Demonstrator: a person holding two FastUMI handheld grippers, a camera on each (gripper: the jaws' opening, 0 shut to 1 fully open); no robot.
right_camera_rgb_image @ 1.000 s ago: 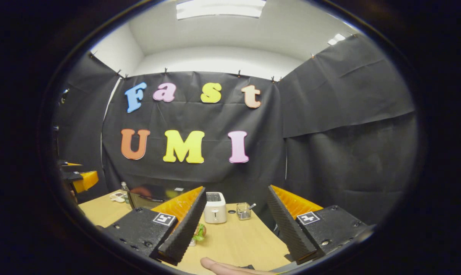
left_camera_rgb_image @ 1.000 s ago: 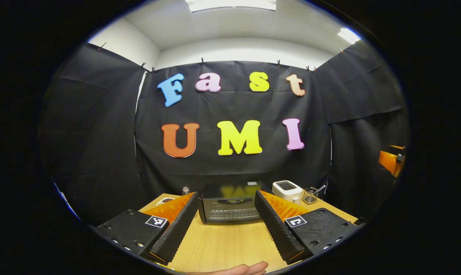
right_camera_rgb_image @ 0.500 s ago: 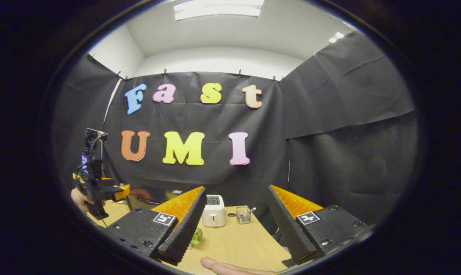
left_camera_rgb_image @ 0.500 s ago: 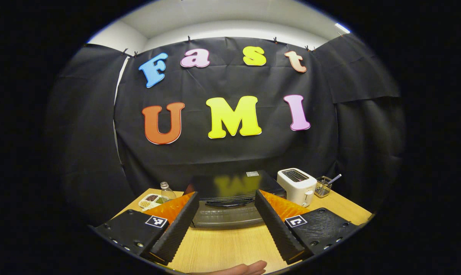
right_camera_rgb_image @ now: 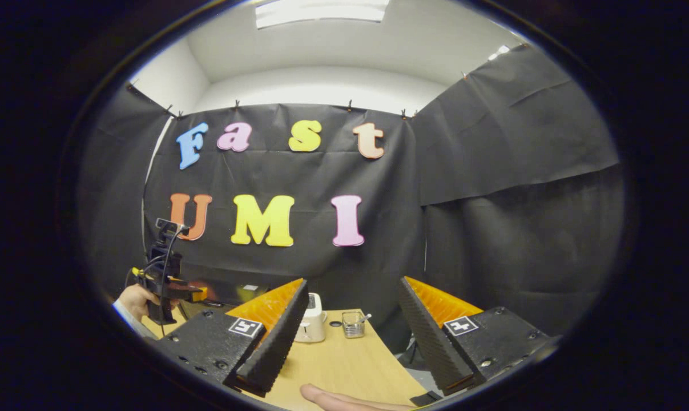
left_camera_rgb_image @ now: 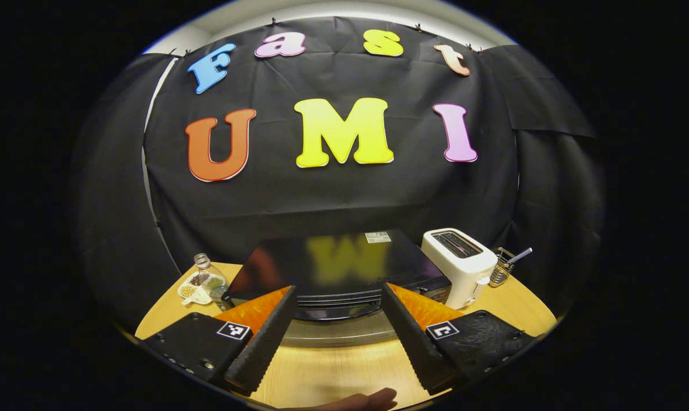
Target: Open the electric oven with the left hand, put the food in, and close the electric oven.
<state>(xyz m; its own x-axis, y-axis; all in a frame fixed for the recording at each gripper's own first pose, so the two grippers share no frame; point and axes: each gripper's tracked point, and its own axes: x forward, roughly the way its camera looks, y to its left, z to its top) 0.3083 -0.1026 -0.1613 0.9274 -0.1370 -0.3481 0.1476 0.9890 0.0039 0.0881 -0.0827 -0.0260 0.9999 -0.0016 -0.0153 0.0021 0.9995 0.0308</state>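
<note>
Left gripper view puts your left gripper (left_camera_rgb_image: pixel 335 337) low over the wooden table (left_camera_rgb_image: pixel 333 371), its jaws spread wide with nothing between them, and a fingertip of your hand (left_camera_rgb_image: pixel 373 398) shows at the bottom edge. Just beyond the fingertips sits the electric oven (left_camera_rgb_image: pixel 335 274), a dark box with a glossy top, its door closed and the handle bar (left_camera_rgb_image: pixel 335 311) lying straight ahead in the gap. To its left stand a small clear bottle (left_camera_rgb_image: pixel 204 273) and a divided dish (left_camera_rgb_image: pixel 191 292) of seeds; to its right a white toaster (left_camera_rgb_image: pixel 458 260), then a wire basket (left_camera_rgb_image: pixel 501 271) with a straw-like stick. Right gripper view has your right gripper (right_camera_rgb_image: pixel 350 337) also released and holding nothing, over the table's near edge, with the toaster (right_camera_rgb_image: pixel 311 319) and wire basket (right_camera_rgb_image: pixel 353 324) farther on. Off to the left, your other hand (right_camera_rgb_image: pixel 134 299) holds the left gripper (right_camera_rgb_image: pixel 164 274) before the oven (right_camera_rgb_image: pixel 230 291). The food cannot be made out.
</note>
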